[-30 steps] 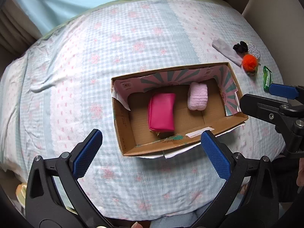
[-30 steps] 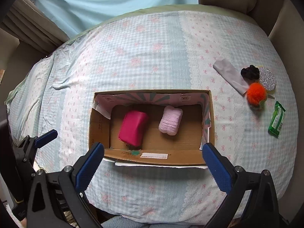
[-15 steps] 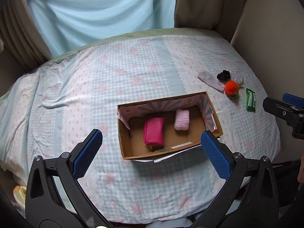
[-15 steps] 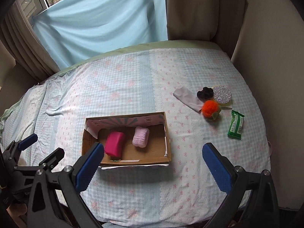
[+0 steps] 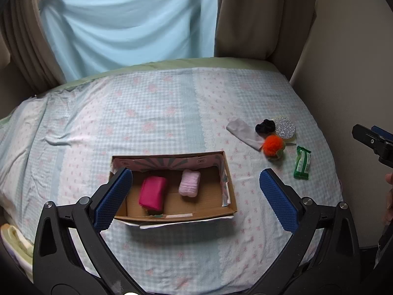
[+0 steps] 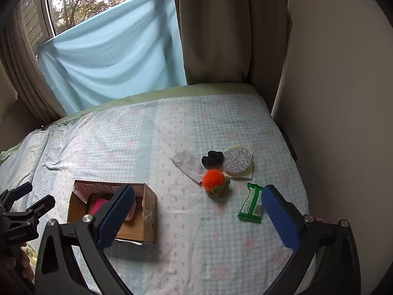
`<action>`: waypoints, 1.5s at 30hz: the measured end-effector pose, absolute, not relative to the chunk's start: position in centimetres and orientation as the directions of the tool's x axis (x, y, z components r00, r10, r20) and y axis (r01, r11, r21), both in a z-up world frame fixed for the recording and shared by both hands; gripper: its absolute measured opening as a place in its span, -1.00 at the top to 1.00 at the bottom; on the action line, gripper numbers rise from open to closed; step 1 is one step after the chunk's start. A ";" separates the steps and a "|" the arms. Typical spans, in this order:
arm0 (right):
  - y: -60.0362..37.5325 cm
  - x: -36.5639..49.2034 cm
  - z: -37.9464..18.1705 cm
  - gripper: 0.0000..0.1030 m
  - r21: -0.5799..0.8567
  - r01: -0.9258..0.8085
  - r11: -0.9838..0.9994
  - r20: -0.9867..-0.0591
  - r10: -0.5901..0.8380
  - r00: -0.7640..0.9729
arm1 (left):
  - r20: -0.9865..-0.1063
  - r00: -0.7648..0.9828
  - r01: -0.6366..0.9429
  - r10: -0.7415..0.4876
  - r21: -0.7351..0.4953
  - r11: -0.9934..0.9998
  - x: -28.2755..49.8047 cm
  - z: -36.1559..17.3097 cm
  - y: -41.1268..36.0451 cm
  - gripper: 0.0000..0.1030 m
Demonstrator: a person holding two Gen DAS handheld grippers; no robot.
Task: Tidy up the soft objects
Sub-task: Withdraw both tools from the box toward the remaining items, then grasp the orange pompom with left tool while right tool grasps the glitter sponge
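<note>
the left gripper is held with its jaws spread wide and nothing between them, raised above the near edge of the bed. the cardboard box is seen between its blue pads, open at the top, with a magenta folded cloth and a pale pink roll lying side by side inside, apart from each other. the right gripper is likewise held wide apart and empty, above the bed to the right of the box. a green packet is seen just beside its right pad. beyond it, an orange pompom is found touching a white cloth strip, with a black scrunchie and a glittery silver disc close behind. a light blue sheet is hung across the window at the head of the bed.
</note>
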State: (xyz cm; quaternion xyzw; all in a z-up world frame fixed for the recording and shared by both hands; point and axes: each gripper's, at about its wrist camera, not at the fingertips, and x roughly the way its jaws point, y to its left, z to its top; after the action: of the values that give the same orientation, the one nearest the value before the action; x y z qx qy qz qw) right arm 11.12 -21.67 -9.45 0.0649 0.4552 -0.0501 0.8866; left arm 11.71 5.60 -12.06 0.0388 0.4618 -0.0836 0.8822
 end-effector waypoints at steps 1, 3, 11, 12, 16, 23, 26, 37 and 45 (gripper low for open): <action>-22.9 11.5 -9.8 -1.00 0.072 0.138 0.988 -0.812 -0.023 0.583 | -0.818 0.564 0.177 -0.117 -0.019 0.984 11.7 -12.1 4.4 -1.00; -25.0 12.5 -10.5 -1.00 0.078 0.124 0.989 -0.813 -0.009 0.582 | -0.810 0.574 0.171 -0.125 -0.031 0.985 11.8 -12.4 1.8 -1.00; -30.5 16.2 -13.4 -1.00 0.054 0.070 0.996 -0.823 0.005 0.568 | -0.817 0.560 0.154 -0.139 -0.062 0.986 13.4 -13.9 -6.5 -1.00; -30.9 16.6 -13.8 -1.00 0.053 0.065 0.996 -0.825 0.007 0.565 | -0.819 0.557 0.160 -0.140 -0.060 0.985 13.7 -14.2 -7.4 -1.00; -32.5 18.3 -16.1 -1.00 0.038 0.037 0.999 -0.829 0.011 0.559 | -0.830 0.534 0.190 -0.159 -0.065 0.980 15.0 -15.9 -10.4 -1.00; -34.3 21.5 -21.2 -1.00 0.015 -0.059 0.998 -0.841 0.045 0.539 | -0.841 0.496 0.261 -0.216 -0.093 0.961 17.6 -21.3 -14.9 -1.00; -34.6 23.2 -23.8 -1.00 0.006 -0.113 0.994 -0.845 0.065 0.530 | -0.841 0.487 0.286 -0.235 -0.101 0.953 18.8 -23.9 -16.7 -1.00; -35.4 29.3 -34.9 -1.00 -0.002 -0.312 0.950 -0.874 0.149 0.462 | -0.833 0.487 0.373 -0.264 -0.075 0.925 22.9 -35.6 -23.1 -1.00; -34.8 31.1 -40.7 -1.00 -0.007 -0.386 0.922 -0.900 0.163 0.404 | -0.850 0.469 0.379 -0.240 -0.052 0.924 25.4 -42.4 -25.7 -0.77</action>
State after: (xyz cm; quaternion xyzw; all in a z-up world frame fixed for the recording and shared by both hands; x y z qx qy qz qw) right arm 31.10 -34.82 -40.66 -0.1075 0.5205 0.1652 0.8308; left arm 25.45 -25.66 -42.39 0.0717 0.4824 -0.1811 0.8540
